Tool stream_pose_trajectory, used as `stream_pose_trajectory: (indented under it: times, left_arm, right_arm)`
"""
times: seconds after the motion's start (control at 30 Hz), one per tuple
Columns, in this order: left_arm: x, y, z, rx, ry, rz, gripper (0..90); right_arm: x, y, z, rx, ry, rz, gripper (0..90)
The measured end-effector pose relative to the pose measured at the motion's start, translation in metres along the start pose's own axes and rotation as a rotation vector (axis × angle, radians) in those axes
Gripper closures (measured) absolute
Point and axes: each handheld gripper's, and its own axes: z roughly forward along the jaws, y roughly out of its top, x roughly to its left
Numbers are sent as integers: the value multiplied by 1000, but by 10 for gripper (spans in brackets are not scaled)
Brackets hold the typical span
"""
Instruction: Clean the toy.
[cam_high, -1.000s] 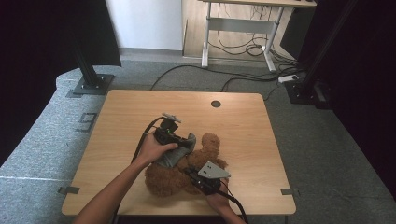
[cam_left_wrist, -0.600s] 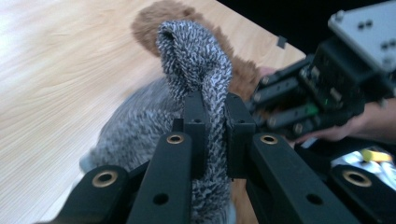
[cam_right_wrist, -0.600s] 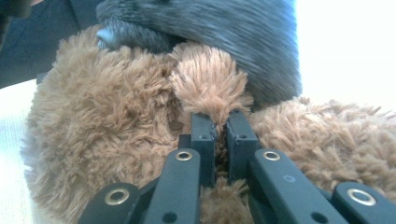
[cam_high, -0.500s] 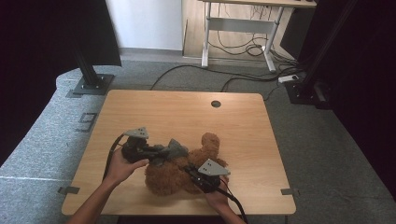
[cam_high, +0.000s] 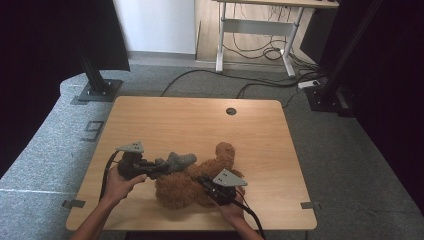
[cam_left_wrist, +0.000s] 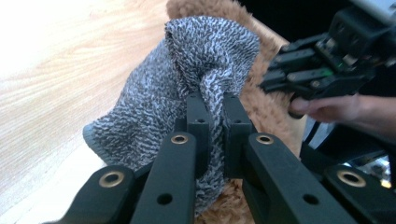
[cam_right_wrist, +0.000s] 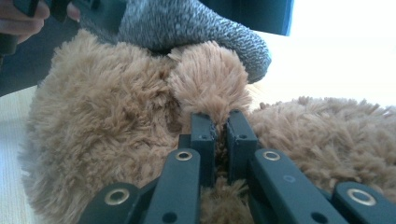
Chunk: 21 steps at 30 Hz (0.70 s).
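High view: brown plush bear (cam_high: 195, 182) lay near the front edge of the wooden table (cam_high: 165, 120), its face hidden. Left gripper (cam_high: 159, 169), left of the bear, clamped a grey knitted sock (cam_high: 179, 161). Right gripper (cam_high: 205, 184), at the bear's right, pinched its fur; the jaw tips were buried in the fur.

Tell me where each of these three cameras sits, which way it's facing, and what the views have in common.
High view: above the person's side of the table, looking forward and down; both forearms enter from the bottom.
Left gripper view: rides the left gripper, looking along jaws shut on the grey knitted cloth; the right hand shows beyond.
Right gripper view: rides the right gripper, whose jaws pinch the brown teddy bear.
Shared: bear and cloth show in all three.
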Motion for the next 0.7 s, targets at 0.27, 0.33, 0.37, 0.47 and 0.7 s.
stream_pose_trajectory:
  times: [0.27, 0.33, 0.37, 0.47, 0.7]
  left_arm:
    - [13, -1, -21, -63, 15, -50, 847]
    - [15, -1, -24, -69, 22, -57, 848]
    - [17, -2, -26, -73, 28, -59, 848]
    - [19, -2, -32, -86, 35, -68, 848]
    - [20, -7, -50, -112, 58, -88, 848]
  right_arm:
    - [-1, 0, 0, -6, 0, 4, 842]
    - [-1, 0, 0, -7, -1, 7, 842]
    - [-1, 0, 1, -7, -2, 7, 842]
    - [-2, 1, 1, -7, -6, 6, 841]
    - [-4, 3, 3, -6, -22, 7, 841]
